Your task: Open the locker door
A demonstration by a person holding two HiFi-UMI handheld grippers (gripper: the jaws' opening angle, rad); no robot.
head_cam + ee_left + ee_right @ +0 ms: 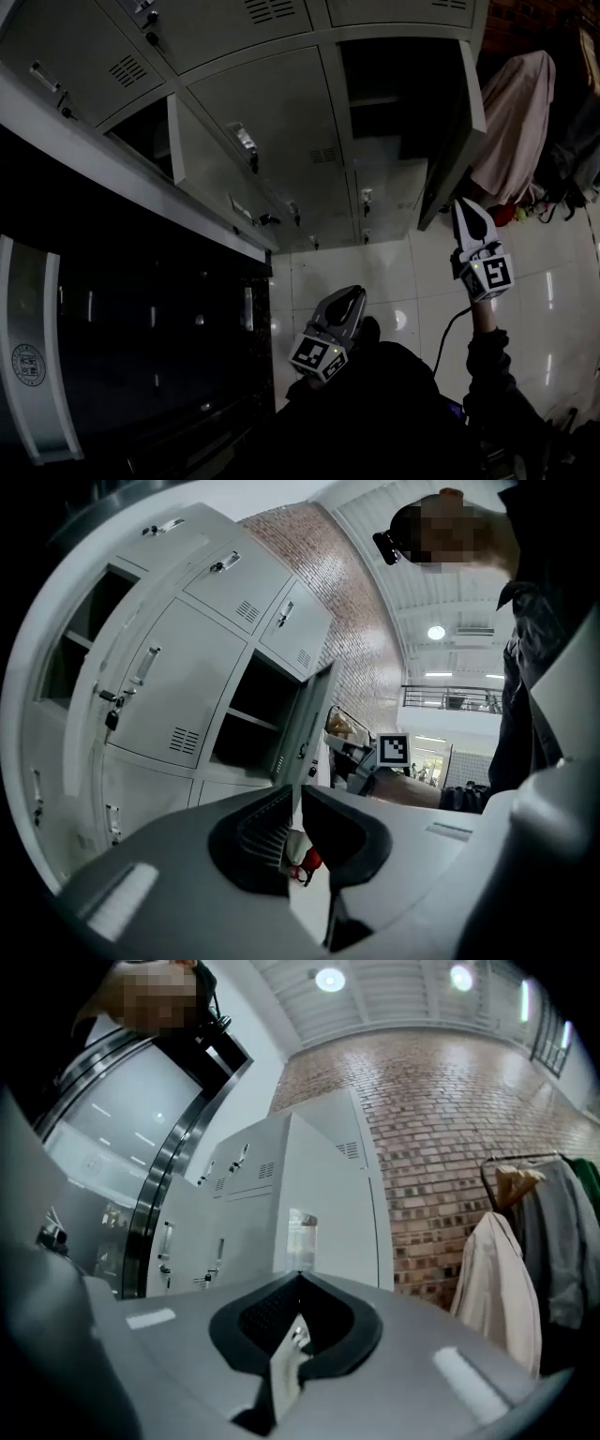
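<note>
The grey locker door (455, 141) stands swung out from its dark, open compartment (398, 84) at the top right of the head view. My right gripper (462, 208) is raised at the door's free edge with its jaws together. In the right gripper view the door (328, 1185) fills the space ahead. Its metal handle tab (302, 1234) rises straight out of my right gripper (300, 1277), which looks shut on it. My left gripper (356, 292) hangs lower by my body, shut and holding nothing. The left gripper (296, 794) looks up at the open door (305, 728).
More lockers (272, 122) with padlocks run along the wall; another compartment (145, 136) at the left is open. A dark glass-fronted cabinet (141, 347) stands close at the left. Coats hang on a rack (520, 117) to the right. Below is a white tiled floor (375, 272).
</note>
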